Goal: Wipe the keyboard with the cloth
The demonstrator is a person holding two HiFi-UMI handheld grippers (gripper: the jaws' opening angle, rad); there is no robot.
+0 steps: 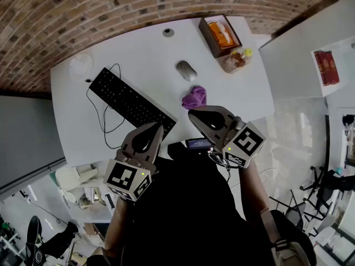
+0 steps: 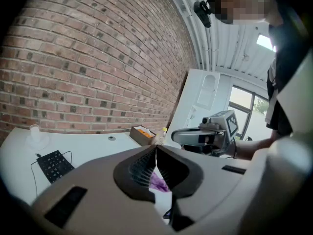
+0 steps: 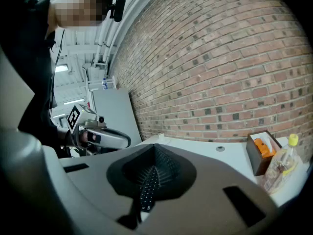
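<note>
Keyboard [image 1: 132, 103] on white table [image 1: 150, 54], purple cloth [image 1: 194, 97] nearby, apart

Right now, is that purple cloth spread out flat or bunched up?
Bunched up: the purple cloth lies as a crumpled lump on the white table, near the mouse, not spread.

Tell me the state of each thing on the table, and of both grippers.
keyboard: flat on the table, untouched
purple cloth: crumpled on the table, not held
mouse: lying free on the table
brown box: open
left gripper: shut, empty
right gripper: shut, empty
</note>
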